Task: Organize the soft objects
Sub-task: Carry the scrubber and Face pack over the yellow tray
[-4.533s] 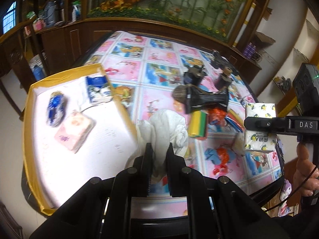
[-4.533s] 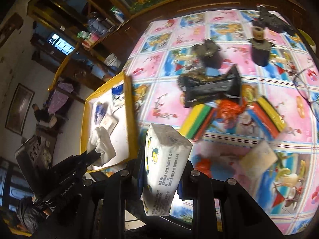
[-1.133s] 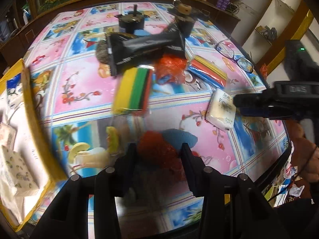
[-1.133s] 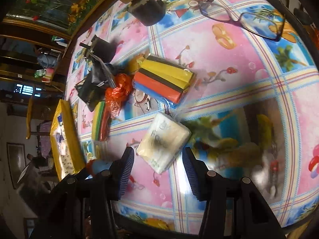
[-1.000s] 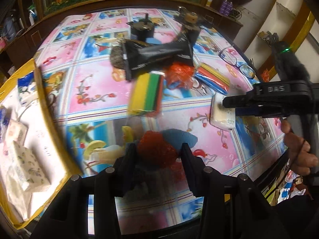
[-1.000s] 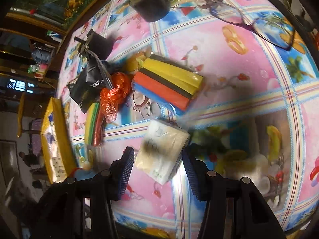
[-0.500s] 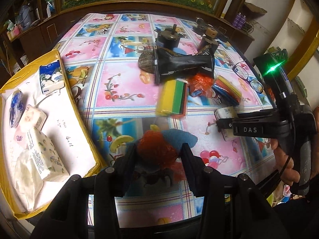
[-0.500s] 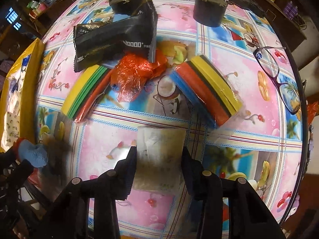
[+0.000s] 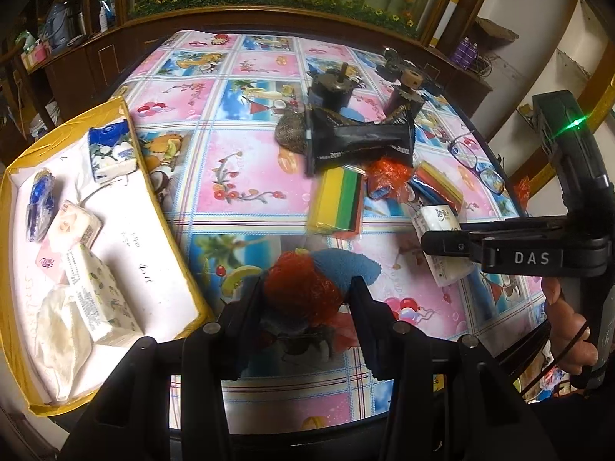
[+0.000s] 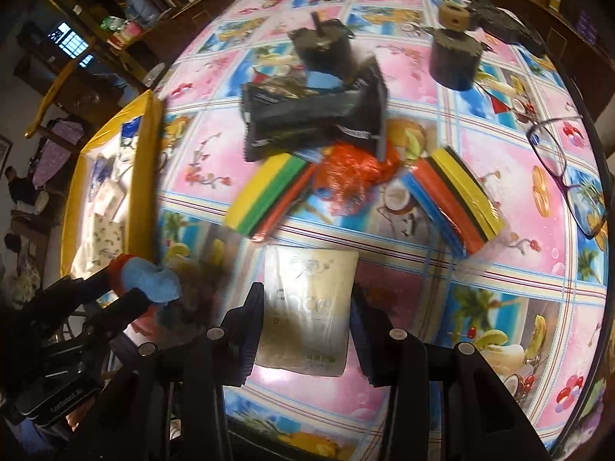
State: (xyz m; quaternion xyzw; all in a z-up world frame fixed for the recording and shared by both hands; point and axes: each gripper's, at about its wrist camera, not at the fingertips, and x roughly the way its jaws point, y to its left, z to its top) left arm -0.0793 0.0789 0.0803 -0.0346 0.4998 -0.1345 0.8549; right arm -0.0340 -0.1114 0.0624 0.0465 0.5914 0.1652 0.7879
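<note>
My left gripper is shut on a red and blue soft toy and holds it above the table near the front edge. It also shows in the right wrist view. My right gripper is shut on a small beige tissue pack, also seen in the left wrist view. A yellow tray at the left holds several tissue packs and a white cloth.
On the patterned tablecloth lie two striped sponge packs, an orange plastic bag, a black packet, two dark motor-like parts and eyeglasses. Wooden cabinets stand behind the table.
Both grippers lifted and pulled back from the table, the left with the red and blue toy and the right with the beige tissue pack. The tray has come further into the left view.
</note>
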